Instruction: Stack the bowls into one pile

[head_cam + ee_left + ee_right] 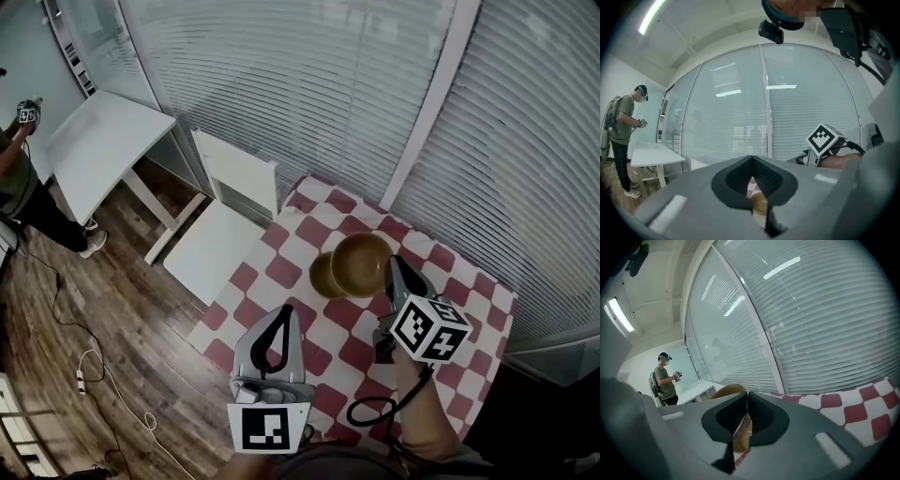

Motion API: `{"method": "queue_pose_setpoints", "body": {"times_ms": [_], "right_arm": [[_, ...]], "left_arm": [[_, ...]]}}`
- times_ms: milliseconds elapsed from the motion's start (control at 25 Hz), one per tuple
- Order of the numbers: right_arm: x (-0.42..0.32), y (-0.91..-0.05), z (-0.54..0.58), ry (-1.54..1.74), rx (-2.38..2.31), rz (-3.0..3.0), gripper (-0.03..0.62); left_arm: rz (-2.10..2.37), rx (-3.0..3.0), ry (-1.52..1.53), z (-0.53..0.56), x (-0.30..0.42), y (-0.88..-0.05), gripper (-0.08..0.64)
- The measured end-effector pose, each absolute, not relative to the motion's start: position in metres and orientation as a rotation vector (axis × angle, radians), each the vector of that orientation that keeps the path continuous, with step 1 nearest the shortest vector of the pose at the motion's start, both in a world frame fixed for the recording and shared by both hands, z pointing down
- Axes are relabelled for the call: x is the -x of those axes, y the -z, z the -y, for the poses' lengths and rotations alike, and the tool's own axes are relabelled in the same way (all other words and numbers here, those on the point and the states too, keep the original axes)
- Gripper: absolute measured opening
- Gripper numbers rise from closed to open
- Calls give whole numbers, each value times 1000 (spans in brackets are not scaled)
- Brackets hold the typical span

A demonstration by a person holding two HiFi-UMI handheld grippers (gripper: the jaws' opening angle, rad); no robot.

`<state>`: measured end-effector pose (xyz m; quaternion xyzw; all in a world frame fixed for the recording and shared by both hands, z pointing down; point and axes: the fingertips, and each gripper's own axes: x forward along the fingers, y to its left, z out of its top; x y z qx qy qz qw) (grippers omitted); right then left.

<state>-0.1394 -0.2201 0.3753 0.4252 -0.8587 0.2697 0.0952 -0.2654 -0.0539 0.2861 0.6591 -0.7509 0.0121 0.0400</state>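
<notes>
Brown ware is what the task turns on: two bowls are seen towards the far side of the red-and-white chequered table (281,272), below the window blinds (309,84). The larger-looking bowl (361,262) is gripped at its right rim by the right gripper (394,272). Its jaws are closed onto the thin wall, and a sliver of brown is pinched between them in the right gripper view. The second bowl (322,276) is partly covered on its right side by the first. Whether the gripped bowl is lifted clear or touches the other cannot be told. The left gripper (284,314) is held near the table's front edge, apart from both bowls. Its jaws are brought together on nothing, and only chequered table and a bit of bowl are glimpsed through the gap behind its tips. The step in hand is judged to be the carrying of the gripped bowl over its partner. For the next move, the gripped bowl would need to be centred above the second bowl, levelled, lowered until seated, and only then released. With a one-sided rim grip it could be set down askew.
</notes>
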Motion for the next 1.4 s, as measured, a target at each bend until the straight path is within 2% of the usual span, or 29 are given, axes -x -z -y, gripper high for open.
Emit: {"method": "queue_pose_setpoints", "body": {"times_ms": [1400], "right_arm": [[181, -505, 222, -855, -1187, 2337, 39]], "left_arm": [[2126, -1881, -120, 88, 308, -394, 0]]}}
